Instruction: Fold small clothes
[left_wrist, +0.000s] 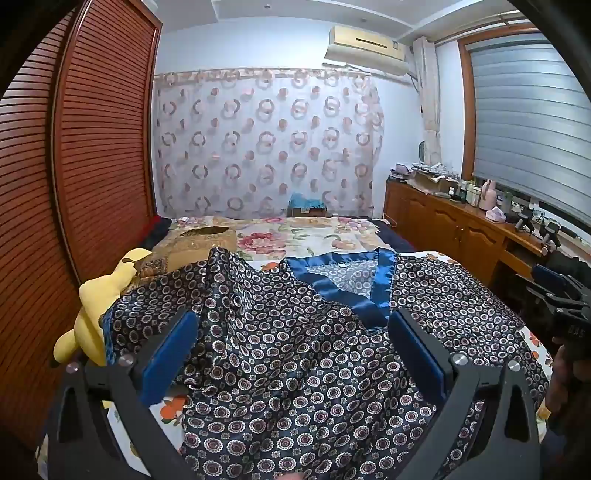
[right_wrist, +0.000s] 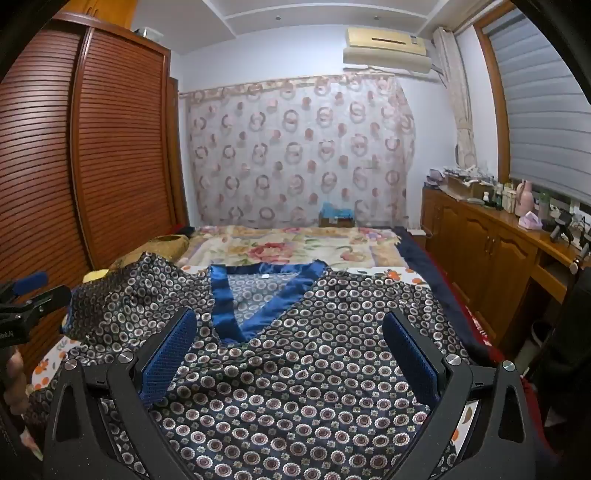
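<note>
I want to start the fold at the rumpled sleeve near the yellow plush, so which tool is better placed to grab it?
Probably the left tool: open, it hangs over the patterned top with the bunched sleeve and yellow plush just ahead on its left. The right tool faces the flatter side.

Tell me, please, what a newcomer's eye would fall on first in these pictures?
First, the dark patterned top with its shiny blue neckline, spread across the near end of the bed and bunched up on its left side. Next, the yellow plush toy at the bed's left edge beside the wooden wardrobe. Both sets of jaws stand wide open above the fabric.
</note>
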